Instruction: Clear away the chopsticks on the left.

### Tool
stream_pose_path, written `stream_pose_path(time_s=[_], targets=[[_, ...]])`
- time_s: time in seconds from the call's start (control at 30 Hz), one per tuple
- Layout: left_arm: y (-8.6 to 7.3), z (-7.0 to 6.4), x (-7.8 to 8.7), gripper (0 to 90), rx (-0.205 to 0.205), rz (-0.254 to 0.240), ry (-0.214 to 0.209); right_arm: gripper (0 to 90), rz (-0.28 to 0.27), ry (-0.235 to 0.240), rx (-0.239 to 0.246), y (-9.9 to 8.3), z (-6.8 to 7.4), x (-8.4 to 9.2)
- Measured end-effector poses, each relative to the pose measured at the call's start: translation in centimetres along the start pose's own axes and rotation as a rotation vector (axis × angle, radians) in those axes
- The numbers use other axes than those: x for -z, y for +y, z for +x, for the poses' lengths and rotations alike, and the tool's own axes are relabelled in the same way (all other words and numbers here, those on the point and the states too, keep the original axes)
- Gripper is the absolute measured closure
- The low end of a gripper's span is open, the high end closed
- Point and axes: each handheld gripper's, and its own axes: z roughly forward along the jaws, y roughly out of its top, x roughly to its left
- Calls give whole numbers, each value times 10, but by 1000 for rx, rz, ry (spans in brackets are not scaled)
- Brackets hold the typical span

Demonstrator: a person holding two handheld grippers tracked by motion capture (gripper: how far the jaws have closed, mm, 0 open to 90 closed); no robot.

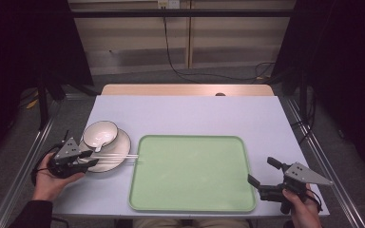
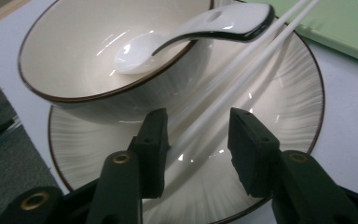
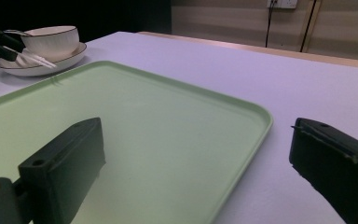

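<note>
Lavender table (image 1: pixel 185 114) bears green tray (image 1: pixel 190 173); surroundings dark, perhaps curtained.

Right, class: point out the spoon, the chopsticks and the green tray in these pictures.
spoon (image 2: pixel 142 55), left gripper view, on its scoop inside the bowl.
chopsticks (image 2: pixel 233 88), left gripper view, midway along the sticks.
green tray (image 1: pixel 190 171), high view, on its bare flat floor.

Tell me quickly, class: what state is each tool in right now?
Left tool: open, jaws either side of the white plastic chopsticks, not clamped.
Right tool: open, holding nothing, over the pale green tray's edge.
</note>
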Motion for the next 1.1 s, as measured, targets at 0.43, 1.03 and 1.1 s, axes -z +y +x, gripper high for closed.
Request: stream_pose_path(time_s=[0.43,1.03,1.1], targets=[[10,-7,-10,633,-56,99,-48,28,10,18,5,0,1,-1],[22,-15,-18,778,-88,129,-149,27,23,28,0,-1,1,-3],[22,-15,-17,780,-87,134,-159,26,25,27,3,-1,1,-3]])
